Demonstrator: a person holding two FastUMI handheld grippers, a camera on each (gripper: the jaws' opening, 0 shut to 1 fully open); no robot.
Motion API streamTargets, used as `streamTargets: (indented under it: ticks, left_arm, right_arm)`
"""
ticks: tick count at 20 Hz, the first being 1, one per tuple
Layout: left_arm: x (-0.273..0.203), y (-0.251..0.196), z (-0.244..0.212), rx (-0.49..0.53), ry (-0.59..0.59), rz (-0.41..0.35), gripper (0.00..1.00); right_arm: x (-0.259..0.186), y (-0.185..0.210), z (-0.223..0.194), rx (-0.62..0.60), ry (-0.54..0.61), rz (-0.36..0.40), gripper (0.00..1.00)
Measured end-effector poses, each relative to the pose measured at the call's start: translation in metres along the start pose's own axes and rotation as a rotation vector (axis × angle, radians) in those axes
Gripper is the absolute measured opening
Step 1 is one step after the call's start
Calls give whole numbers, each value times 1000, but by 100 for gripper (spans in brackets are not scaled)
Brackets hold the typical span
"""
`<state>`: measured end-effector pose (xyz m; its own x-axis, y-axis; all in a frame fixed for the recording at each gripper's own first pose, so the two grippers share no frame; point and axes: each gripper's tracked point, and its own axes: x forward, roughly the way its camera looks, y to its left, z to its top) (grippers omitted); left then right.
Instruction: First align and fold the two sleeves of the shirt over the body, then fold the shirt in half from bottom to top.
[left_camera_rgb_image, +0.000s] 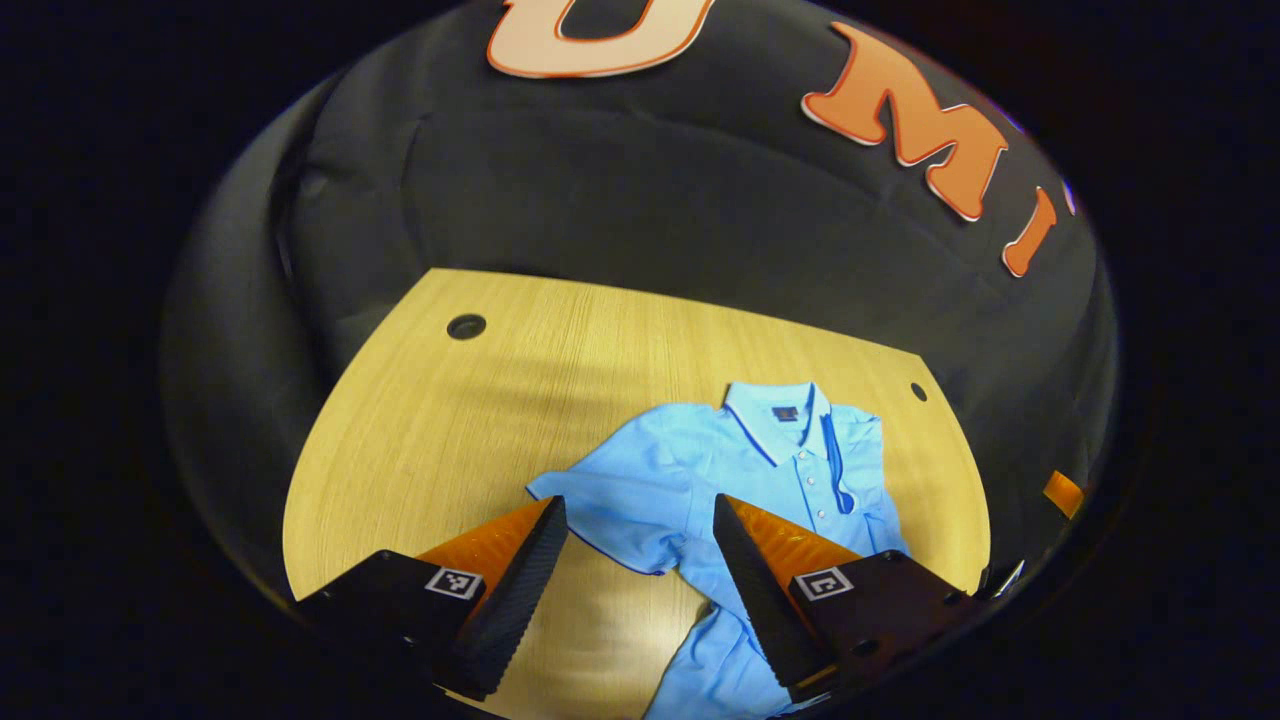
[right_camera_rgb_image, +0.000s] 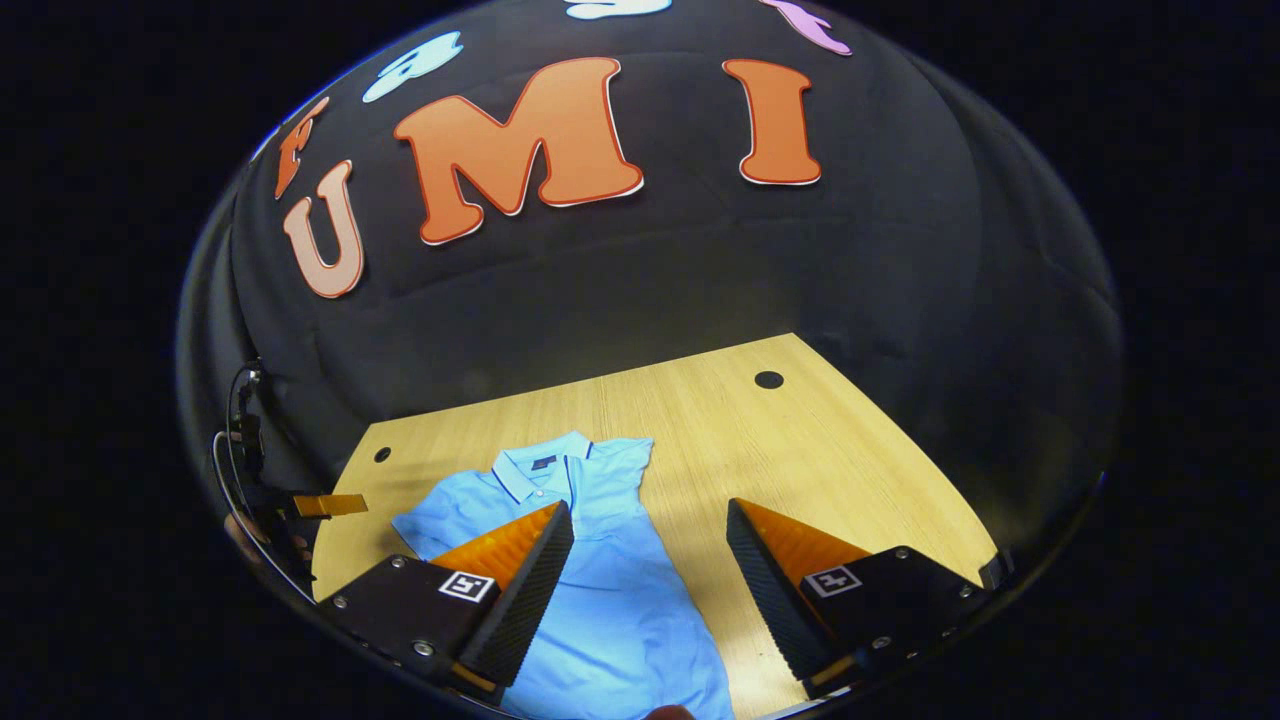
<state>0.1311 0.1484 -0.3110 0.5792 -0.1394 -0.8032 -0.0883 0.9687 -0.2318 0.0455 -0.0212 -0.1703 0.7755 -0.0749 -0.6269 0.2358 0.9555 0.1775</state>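
One sleeve down, one to go: the blue polo shirt (left_camera_rgb_image: 740, 480) lies collar-away on the wooden table (left_camera_rgb_image: 450, 440), and neither of my grippers holds it.

In the right gripper view, the shirt's edge on my right side runs straight and narrow from shoulder to hem, which I read as that sleeve already laid over the body. In the left gripper view, the other sleeve (left_camera_rgb_image: 590, 500) lies spread out flat on the wood, so that fold and the bottom-to-top fold are left. My left gripper (left_camera_rgb_image: 640, 520) hangs above that spread sleeve with its fingers wide apart. My right gripper (right_camera_rgb_image: 650, 525) is likewise spread and empty, over the shirt's right edge and the bare table beside it.
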Motion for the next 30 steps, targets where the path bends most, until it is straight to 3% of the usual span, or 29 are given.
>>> streamTargets:
  ticks: [4, 11, 19, 24, 27, 30]
  left_arm:
    - [38, 13, -22, 30, 136, 48, 98]
    - [89, 22, -59, -6, 327, 88, 99]
    - [110, 26, -68, 36, 404, 175, 98]
    - [120, 10, -66, 57, 405, 161, 68]
    - [121, 0, -66, 76, 423, 151, 17]
    - [124, -10, -61, 86, 395, 81, 12]
  right_arm:
    - [-10, -4, -1, -7, -32, -9, 96]
    - [-25, -26, -12, 14, -13, -53, 97]
    - [-37, -44, -25, 36, 13, -90, 97]
    - [-48, -46, -21, 6, -17, -100, 96]
    - [-49, -45, -23, -5, -19, -101, 97]
    - [-52, -48, -26, 1, -8, -103, 97]
